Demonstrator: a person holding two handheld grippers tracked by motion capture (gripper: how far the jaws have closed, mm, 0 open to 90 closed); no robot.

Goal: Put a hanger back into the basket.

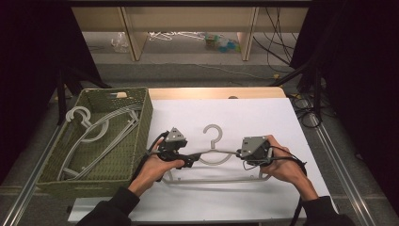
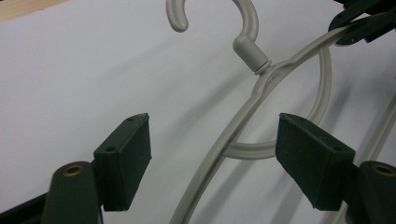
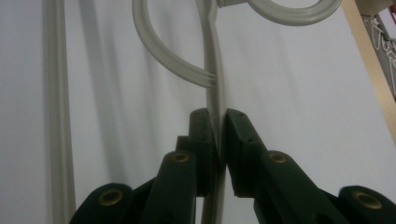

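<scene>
While the right gripper clamps the right shoulder of the grey plastic hanger, its jaws closed tight on the thin arm, the left gripper straddles the left shoulder with its jaws wide apart and the arm running between them untouched. No earlier frame bears on it, so I say only that the pads stand clear of the plastic on both sides.

Lying on the white sheet near the front edge of the table, the hanger has its hook pointing toward the far edge. Against the table's left edge stands the green woven basket, with several more grey hangers already lying in it.

As I judge it, the step in hand is securing a two-handed hold before the hanger goes into that basket. Next the left jaws need to close squarely on the arm, low enough that it does not slip out; then both hands should lift together and carry it left over the basket rim, keeping the hook from catching on the wall.
</scene>
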